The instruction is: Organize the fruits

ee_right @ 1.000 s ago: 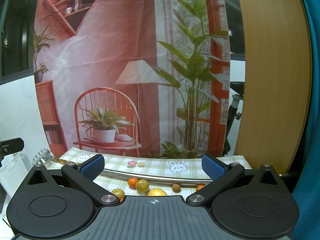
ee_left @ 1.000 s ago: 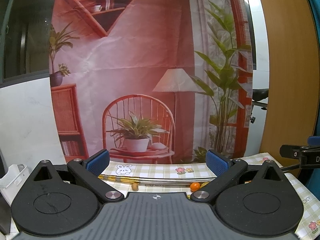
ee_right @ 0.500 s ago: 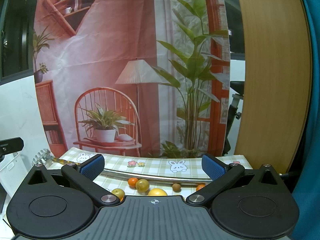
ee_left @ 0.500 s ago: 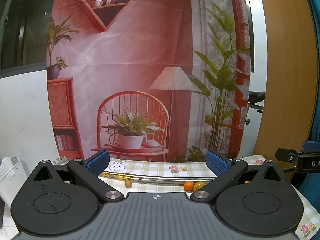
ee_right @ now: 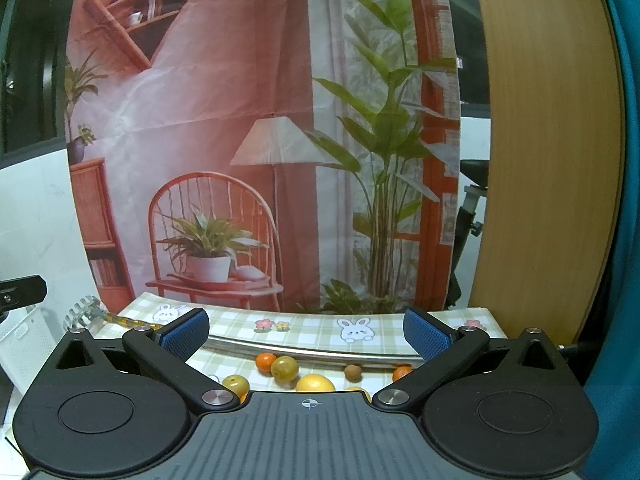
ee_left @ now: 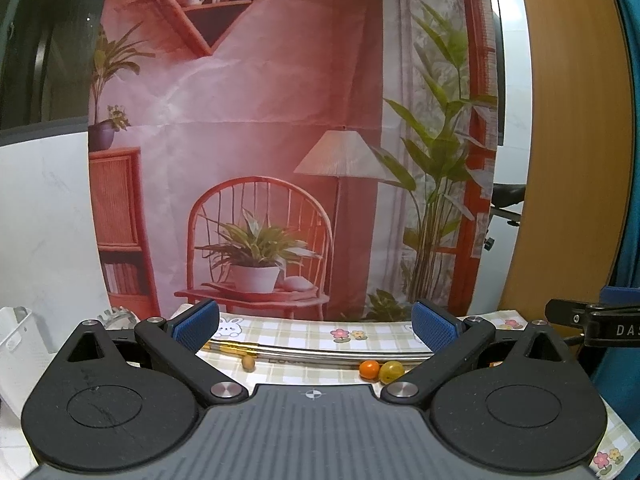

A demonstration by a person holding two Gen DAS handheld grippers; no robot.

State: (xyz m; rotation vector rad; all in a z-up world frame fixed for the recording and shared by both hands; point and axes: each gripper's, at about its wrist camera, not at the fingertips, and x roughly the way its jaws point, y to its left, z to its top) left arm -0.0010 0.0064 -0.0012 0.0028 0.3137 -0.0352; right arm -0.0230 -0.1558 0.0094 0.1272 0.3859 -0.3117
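Observation:
Small fruits lie on a checked tablecloth (ee_right: 312, 326) in front of a curved metal rim (ee_right: 312, 350). In the right wrist view I see an orange fruit (ee_right: 265, 361), a greenish-yellow fruit (ee_right: 284, 368), a yellow lemon (ee_right: 315, 383), a small brown fruit (ee_right: 352, 372) and another orange fruit (ee_right: 401, 373). My right gripper (ee_right: 306, 330) stands open above them, holding nothing. In the left wrist view an orange fruit (ee_left: 368, 368), a yellow fruit (ee_left: 391, 371) and a small brown fruit (ee_left: 249, 364) show. My left gripper (ee_left: 316, 326) is open and empty.
A printed backdrop (ee_left: 280, 140) of a chair and plants hangs behind the table. A white basket (ee_left: 18, 340) stands at the left. A wooden panel (ee_right: 548, 160) rises at the right. The right gripper's side (ee_left: 600, 326) shows at the left wrist view's right edge.
The left wrist view has shifted: the fruits and tablecloth sit further left and lower in the frame than a second ago. The right wrist view is nearly unchanged. Both grippers stay open.

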